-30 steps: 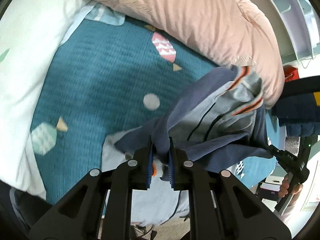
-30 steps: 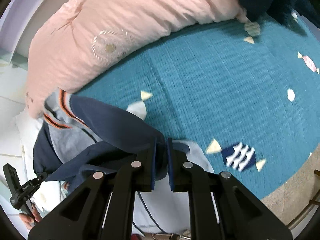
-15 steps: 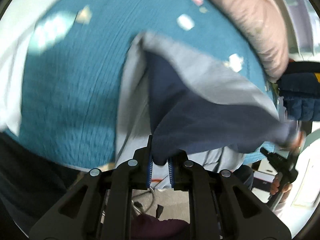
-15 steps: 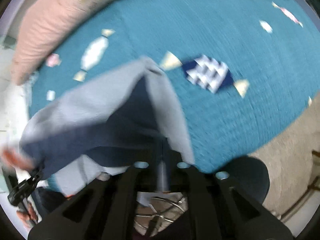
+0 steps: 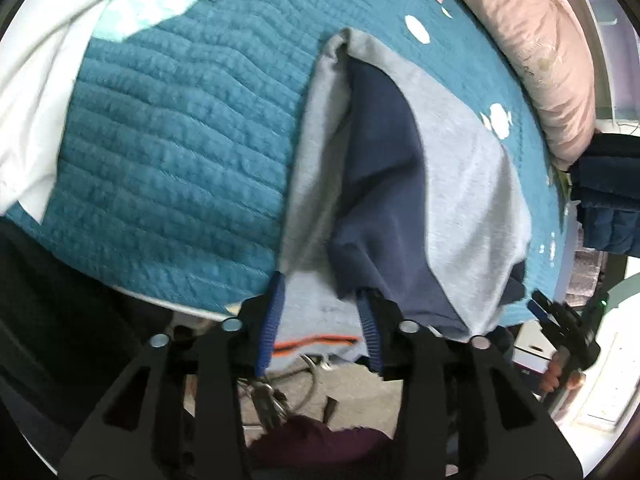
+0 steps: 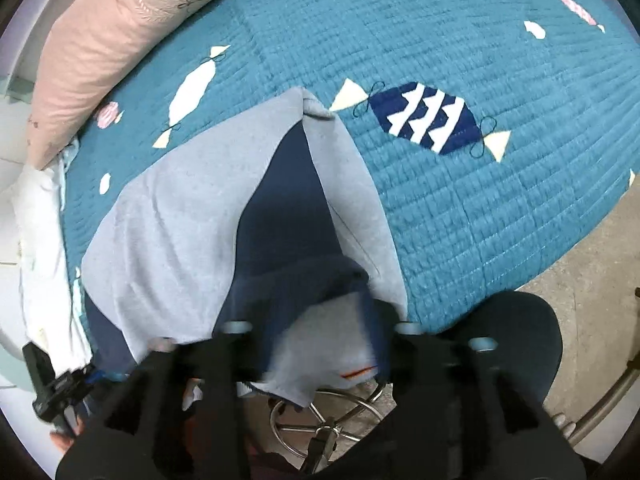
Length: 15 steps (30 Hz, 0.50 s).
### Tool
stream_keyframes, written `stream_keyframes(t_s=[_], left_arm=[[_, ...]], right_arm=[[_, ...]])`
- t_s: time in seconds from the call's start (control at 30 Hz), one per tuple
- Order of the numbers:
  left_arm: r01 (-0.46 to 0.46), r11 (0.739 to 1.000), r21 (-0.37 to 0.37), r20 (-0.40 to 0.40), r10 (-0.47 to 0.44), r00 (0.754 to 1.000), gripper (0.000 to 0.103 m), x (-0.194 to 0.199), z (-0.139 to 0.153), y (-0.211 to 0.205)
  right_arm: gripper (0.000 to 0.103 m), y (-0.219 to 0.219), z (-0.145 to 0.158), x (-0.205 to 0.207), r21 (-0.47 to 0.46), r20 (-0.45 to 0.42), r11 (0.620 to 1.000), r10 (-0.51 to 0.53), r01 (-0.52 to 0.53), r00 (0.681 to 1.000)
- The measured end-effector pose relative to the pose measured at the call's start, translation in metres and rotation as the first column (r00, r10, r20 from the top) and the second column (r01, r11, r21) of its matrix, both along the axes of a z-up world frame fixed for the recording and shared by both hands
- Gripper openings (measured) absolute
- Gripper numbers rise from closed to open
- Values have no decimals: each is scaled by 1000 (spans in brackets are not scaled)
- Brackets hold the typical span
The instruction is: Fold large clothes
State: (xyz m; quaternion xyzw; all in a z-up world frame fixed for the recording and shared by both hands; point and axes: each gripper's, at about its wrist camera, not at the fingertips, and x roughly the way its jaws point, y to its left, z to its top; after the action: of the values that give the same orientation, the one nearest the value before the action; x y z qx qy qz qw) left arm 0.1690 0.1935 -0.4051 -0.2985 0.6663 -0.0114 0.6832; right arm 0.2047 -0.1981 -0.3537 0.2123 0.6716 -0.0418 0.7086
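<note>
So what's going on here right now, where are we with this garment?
A person is folding a grey and navy garment on the teal quilt, with a hand-held gripper in each hand. The garment lies folded over on the bed with its near edge hanging past the mattress. The left hand-held gripper and the right hand-held gripper sit at that near edge, jaws opening with cloth between them, so the fold looks just laid down. A pink pillow lies beyond it.
</note>
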Motion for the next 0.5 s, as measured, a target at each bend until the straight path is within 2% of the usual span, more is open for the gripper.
stream_keyframes(t_s=[0.03,0.17,0.2,0.23,0.27,0.3,0.33,0.37,0.43,0.5], left_arm=[[-5,1000,-19,-2,5,1000,50,-1,2,-2],[-1,997,-73,5,1,1000,62,-3,15,-10],[-7,995,-99,6,8,1000,77,-3,17,-12],[-25,991,-129,13,27,1000,83,-5,21,-13],[-34,990,-137,22,38,999,83,-5,25,-13],[-35,990,-135,28,39,999,83,-5,27,-14],[-31,991,-132,38,36,999,83,-2,29,-15],[-29,991,-129,44,35,998,83,2,27,-17],[-38,993,-109,30,41,999,83,10,16,-20],[-39,994,-103,8,40,999,82,15,-2,-26]], right_arm=[[53,2,-1,3,6,0,1000,-1,1,1000],[57,6,-18,13,-9,-41,1000,18,-18,999],[57,8,-24,15,-9,-59,1000,12,-13,998],[57,10,-31,18,2,-73,1000,5,-5,997],[56,10,-35,18,7,-76,1000,3,-2,997],[52,12,-37,19,-9,-75,1000,-4,3,997],[38,13,-39,19,-33,-73,999,-9,7,997],[30,12,-41,19,-54,-76,998,-18,14,997],[22,9,-44,17,-23,-77,999,-41,39,996],[19,6,-40,12,-3,-61,999,-35,35,998]])
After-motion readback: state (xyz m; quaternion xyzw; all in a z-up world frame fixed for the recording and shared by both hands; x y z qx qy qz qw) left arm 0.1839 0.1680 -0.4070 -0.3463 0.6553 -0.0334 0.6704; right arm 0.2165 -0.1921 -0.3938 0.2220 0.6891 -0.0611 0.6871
